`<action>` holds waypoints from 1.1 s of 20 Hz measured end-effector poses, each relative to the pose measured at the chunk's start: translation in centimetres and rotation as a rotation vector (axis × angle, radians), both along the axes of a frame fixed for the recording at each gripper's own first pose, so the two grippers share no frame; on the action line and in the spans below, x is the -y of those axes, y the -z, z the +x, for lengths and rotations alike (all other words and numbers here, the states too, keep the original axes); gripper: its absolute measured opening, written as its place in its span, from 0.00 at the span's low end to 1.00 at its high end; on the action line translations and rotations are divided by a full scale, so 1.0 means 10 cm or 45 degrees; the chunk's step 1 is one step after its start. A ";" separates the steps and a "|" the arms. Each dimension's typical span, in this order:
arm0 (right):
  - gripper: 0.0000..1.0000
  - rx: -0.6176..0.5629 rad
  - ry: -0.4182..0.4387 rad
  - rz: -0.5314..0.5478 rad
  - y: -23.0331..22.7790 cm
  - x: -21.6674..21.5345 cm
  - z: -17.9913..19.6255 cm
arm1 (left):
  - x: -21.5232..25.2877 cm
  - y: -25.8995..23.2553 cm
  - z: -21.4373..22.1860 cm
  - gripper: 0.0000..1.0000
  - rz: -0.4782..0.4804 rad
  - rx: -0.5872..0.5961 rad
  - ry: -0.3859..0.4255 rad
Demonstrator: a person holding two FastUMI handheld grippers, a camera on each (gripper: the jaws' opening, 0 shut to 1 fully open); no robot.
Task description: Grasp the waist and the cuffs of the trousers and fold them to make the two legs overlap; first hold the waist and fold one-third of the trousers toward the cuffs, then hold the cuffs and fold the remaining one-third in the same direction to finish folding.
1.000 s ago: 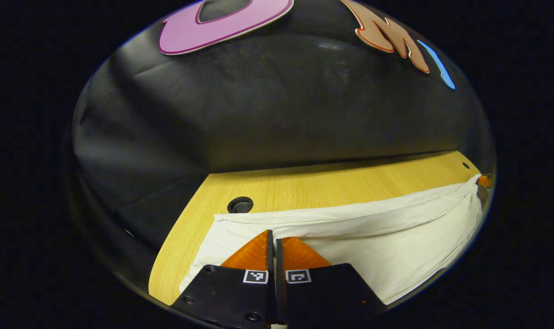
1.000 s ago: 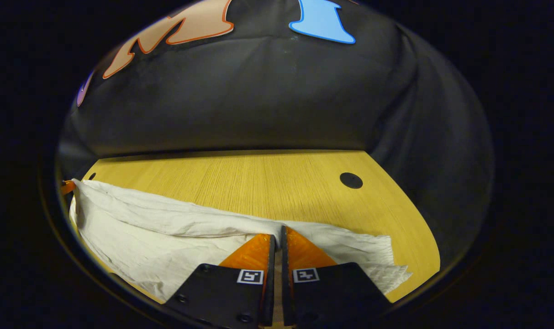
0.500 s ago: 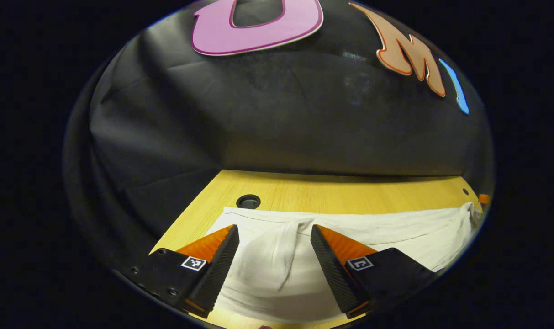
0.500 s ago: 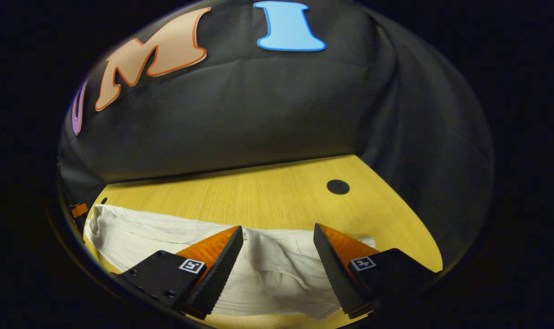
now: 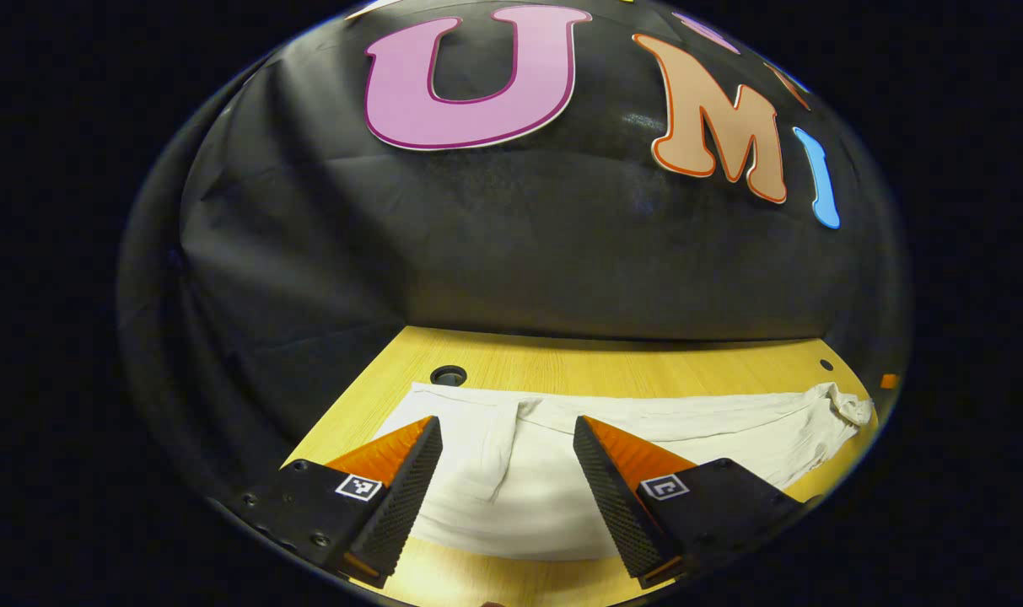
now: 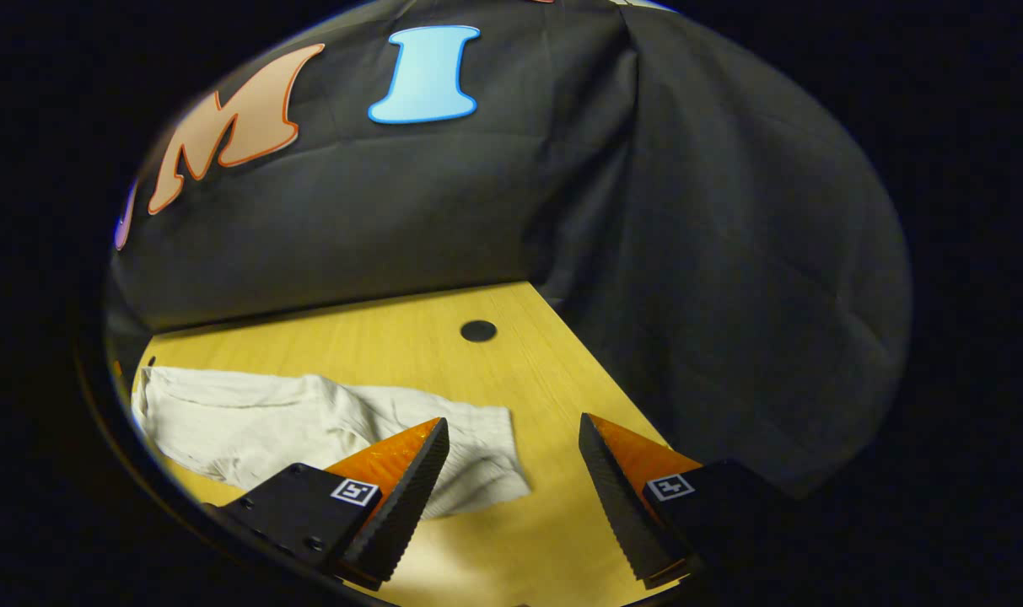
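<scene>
trousers (image 5: 612,438) lie flat as a long white band on the wooden tabletop (image 5: 562,367). left hand-held gripper (image 5: 503,443) hangs wide open just above one end of them, holding nothing. right hand-held gripper (image 6: 511,443) is also wide open and holds nothing, with the other end of the cloth beside its left finger.

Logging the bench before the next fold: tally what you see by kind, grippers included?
Trousers: 1, white, lying flat on the table
Table: 1, wood-grain top
Holes in the tabletop: 2, one near the left end, one near the right end
Grippers: 2, left gripper and right gripper, both open
Total: 6
</scene>
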State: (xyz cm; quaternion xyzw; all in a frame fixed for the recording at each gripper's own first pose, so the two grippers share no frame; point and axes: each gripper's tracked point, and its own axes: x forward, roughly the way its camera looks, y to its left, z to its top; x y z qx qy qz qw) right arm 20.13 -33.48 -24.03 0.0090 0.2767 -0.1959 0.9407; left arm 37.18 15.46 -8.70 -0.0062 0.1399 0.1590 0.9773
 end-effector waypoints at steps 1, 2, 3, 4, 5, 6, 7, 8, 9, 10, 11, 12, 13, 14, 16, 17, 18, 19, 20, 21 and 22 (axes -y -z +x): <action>0.99 -0.020 0.007 0.015 0.07 0.03 -0.08 | 0.02 0.01 -0.04 0.95 -0.004 -0.003 -0.003; 0.99 -0.037 0.015 0.032 0.14 0.04 -0.12 | 0.03 0.02 -0.08 0.95 -0.004 -0.007 -0.010; 0.98 -0.050 0.022 0.049 0.21 0.04 -0.16 | 0.04 0.02 -0.12 0.95 -0.003 -0.011 -0.014; 0.98 -0.066 0.028 0.061 0.31 0.04 -0.17 | 0.06 0.04 -0.14 0.95 -0.005 -0.011 -0.014; 0.98 -0.083 0.033 0.070 0.39 0.04 -0.21 | 0.09 0.03 -0.17 0.96 -0.006 -0.012 -0.013; 0.98 -0.100 0.037 0.074 0.47 0.04 -0.24 | 0.11 0.03 -0.19 0.96 -0.005 -0.015 -0.011; 0.99 -0.117 0.036 0.079 0.54 0.04 -0.26 | 0.13 0.03 -0.21 0.96 0.001 -0.015 -0.006; 0.99 -0.127 0.029 0.087 0.60 0.01 -0.28 | 0.15 0.03 -0.23 0.96 0.007 -0.020 -0.001; 0.99 -0.135 0.018 0.101 0.66 -0.02 -0.26 | 0.16 0.02 -0.25 0.96 0.017 -0.022 0.007; 0.99 -0.137 0.009 0.119 0.71 -0.06 -0.25 | 0.11 0.01 -0.25 0.96 0.029 -0.027 0.014; 0.99 -0.131 0.002 0.145 0.73 -0.10 -0.22 | 0.12 0.00 -0.26 0.96 0.038 -0.032 0.017; 0.99 -0.121 -0.002 0.170 0.75 -0.14 -0.19 | 0.13 0.01 -0.27 0.96 0.050 -0.033 0.020; 0.98 -0.105 -0.002 0.188 0.74 -0.17 -0.16 | 0.13 0.00 -0.27 0.96 0.058 -0.033 0.019; 0.95 -0.085 -0.007 0.218 0.73 -0.22 -0.13 | 0.16 -0.01 -0.28 0.96 0.055 -0.031 0.022; 0.93 -0.045 -0.005 0.298 0.70 -0.31 -0.05 | 0.20 0.01 -0.31 0.96 0.050 -0.033 0.029; 0.92 -0.031 0.005 0.325 0.70 -0.31 -0.02 | 0.22 0.00 -0.32 0.96 0.055 -0.038 0.032; 0.96 -0.024 0.016 0.365 0.73 -0.32 -0.02 | 0.25 0.01 -0.31 0.96 0.056 -0.039 0.038; 0.97 -0.012 0.028 0.429 0.75 -0.35 -0.02 | 0.27 0.01 -0.32 0.96 0.054 -0.041 0.043; 0.96 0.005 0.035 0.505 0.75 -0.38 -0.03 | 0.30 0.01 -0.34 0.96 0.053 -0.042 0.050; 0.91 0.020 0.038 0.579 0.76 -0.41 -0.02 | 0.32 0.00 -0.33 0.96 0.058 -0.039 0.053; 0.89 0.034 0.055 0.643 0.77 -0.42 -0.03 | 0.35 -0.01 -0.33 0.96 0.058 -0.038 0.060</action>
